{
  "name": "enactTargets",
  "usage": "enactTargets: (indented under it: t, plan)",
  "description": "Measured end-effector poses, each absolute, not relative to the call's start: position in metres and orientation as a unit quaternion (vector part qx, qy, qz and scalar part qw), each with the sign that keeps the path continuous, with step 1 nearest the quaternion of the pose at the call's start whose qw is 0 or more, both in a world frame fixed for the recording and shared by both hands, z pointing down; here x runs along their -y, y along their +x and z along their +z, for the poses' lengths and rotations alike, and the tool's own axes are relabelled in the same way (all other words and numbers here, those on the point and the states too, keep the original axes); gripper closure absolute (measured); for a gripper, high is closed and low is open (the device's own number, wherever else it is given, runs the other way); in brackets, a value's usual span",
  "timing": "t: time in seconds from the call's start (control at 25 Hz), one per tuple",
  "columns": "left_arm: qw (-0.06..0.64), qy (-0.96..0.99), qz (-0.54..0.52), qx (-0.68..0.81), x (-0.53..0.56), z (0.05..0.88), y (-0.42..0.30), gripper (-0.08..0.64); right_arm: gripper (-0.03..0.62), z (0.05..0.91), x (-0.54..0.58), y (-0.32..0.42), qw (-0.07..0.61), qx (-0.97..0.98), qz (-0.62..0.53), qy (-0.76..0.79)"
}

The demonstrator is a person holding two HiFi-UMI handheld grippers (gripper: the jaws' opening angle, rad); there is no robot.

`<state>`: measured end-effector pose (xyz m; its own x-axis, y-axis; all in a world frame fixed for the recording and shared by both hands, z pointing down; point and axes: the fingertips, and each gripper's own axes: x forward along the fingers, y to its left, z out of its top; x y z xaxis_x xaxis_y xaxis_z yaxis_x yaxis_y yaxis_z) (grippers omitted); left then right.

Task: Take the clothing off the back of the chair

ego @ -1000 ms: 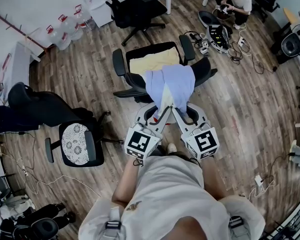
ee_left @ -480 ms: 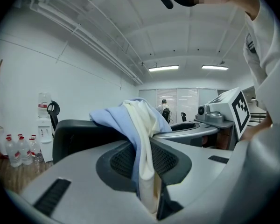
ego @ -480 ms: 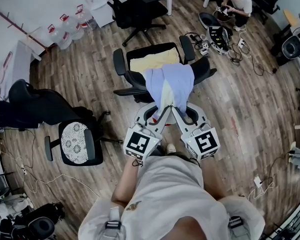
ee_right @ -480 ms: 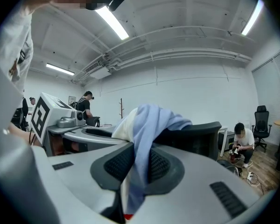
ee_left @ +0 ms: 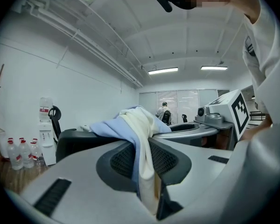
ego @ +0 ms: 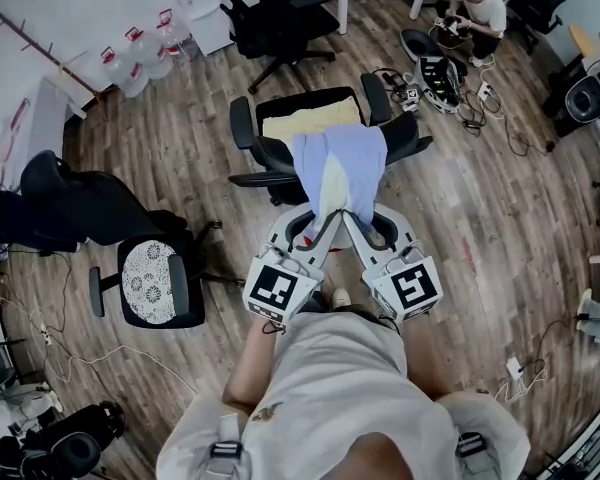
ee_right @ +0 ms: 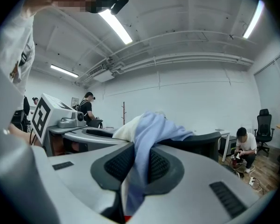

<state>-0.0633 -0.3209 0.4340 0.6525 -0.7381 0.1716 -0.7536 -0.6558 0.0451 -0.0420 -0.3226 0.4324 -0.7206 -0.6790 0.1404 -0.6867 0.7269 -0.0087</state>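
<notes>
A light blue garment with a cream lining hangs over the back of a black office chair that has a yellow seat cushion. My left gripper and right gripper sit side by side at its lower hem, just in front of the person. In the left gripper view the cream and blue cloth runs down between the pads of the left gripper. In the right gripper view the blue cloth is pinched by the right gripper. Both pairs of jaws have just been closing on the cloth.
A second black office chair stands behind the first. At the left is a chair with a patterned cushion. Water bottles line the far wall. A person crouches at the top right beside cables and gear.
Both grippers have lifted slightly with the hem held between their jaws. The garment stays draped over the chair back.
</notes>
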Motion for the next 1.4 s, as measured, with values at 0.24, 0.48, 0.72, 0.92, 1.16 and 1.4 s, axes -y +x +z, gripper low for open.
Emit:
enactTargets:
  t: [0.24, 0.48, 0.72, 0.92, 1.16, 1.4]
  plan:
    - [0.049, 0.905, 0.063, 0.418, 0.313, 0.424, -0.063, 0.477, 0.528, 0.422, 0.315, -0.042, 0.056, 0.93, 0.021, 0.363]
    - [0.044, 0.902, 0.058, 0.425, 0.307, 0.416, -0.062, 0.477, 0.529, 0.414, 0.309, -0.041, 0.051, 0.933, 0.012, 0.357]
    - [0.037, 0.901, 0.052, 0.43, 0.296, 0.408, -0.06, 0.479, 0.529, 0.406, 0.298, -0.039, 0.044, 0.935, 0.003, 0.352]
    - [0.031, 0.899, 0.048, 0.435, 0.286, 0.401, -0.056, 0.479, 0.529, 0.398, 0.288, -0.036, 0.039, 0.937, -0.004, 0.347]
    - [0.026, 0.896, 0.044, 0.442, 0.271, 0.396, -0.052, 0.479, 0.529, 0.395, 0.274, -0.03, 0.034, 0.939, -0.007, 0.343]
    - [0.02, 0.892, 0.043, 0.449, 0.255, 0.392, -0.044, 0.48, 0.529, 0.391, 0.257, -0.023, 0.032, 0.942, -0.01, 0.334]
